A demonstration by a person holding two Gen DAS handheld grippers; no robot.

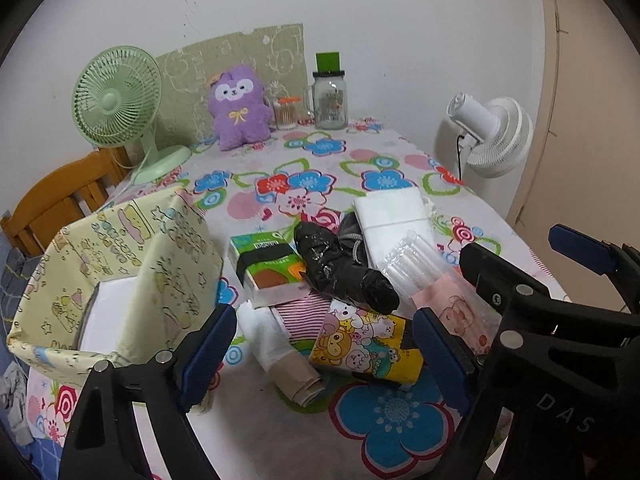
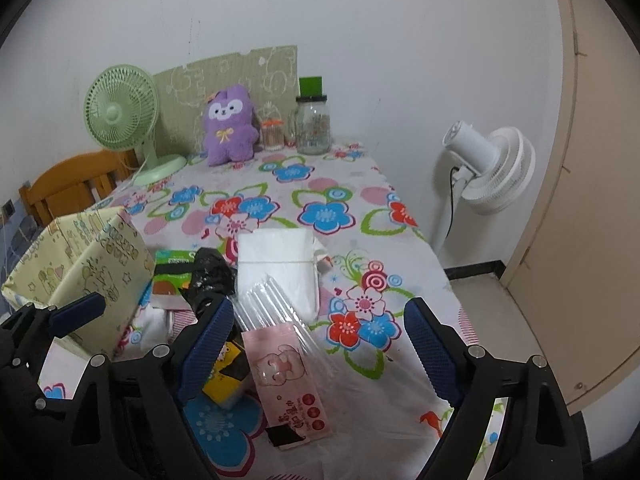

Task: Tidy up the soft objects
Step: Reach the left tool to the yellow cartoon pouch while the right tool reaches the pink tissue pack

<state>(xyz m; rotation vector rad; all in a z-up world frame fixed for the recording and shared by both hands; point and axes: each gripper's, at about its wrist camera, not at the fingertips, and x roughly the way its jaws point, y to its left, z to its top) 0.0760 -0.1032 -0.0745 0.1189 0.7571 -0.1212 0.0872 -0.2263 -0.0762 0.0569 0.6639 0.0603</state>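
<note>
My left tool (image 1: pixel 320 356): black plastic frame built of angular linkage arms with triangular cut-outs, silver round rivets at the pivots, each finger faced with a dark blue pad (image 1: pixel 208 354) of fine ribbed texture. My right tool (image 2: pixel 320 350) matches it, same black arms, same silver pivot pins, same knurled blue pads (image 2: pixel 430 346). In the left wrist view I read pale letters "DAS" on the right tool's black body, plus a small cross-head screw near its upper arm.
</note>
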